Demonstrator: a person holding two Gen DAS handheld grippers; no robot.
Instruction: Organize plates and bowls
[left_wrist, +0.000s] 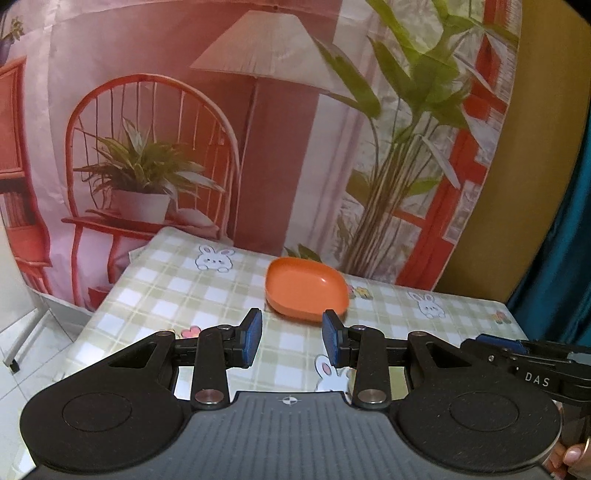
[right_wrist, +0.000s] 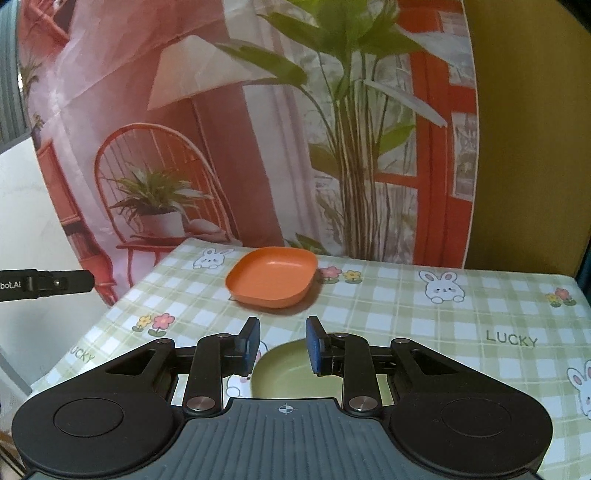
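Left claw (left_wrist: 291, 338) open, pads apart, holding nothing, hovering above surface (left_wrist: 166, 288) short of orange plate (left_wrist: 304, 288). Right claw (right_wrist: 282, 345) open too, empty, pads spread above green bowl (right_wrist: 291, 373), not touching it. Orange plate (right_wrist: 271, 278) on checked surface (right_wrist: 461, 314) near far edge, upright, rounded-rectangle, long axis roughly left-right. Green bowl visible only in right wrist view, directly beneath claw. Left view catches right claw at its right edge.

Printed backdrop (left_wrist: 280, 147) behind table (right_wrist: 424, 317) – ochre wall (right_wrist: 524, 147) right, white tiled floor (left_wrist: 33, 354) left.
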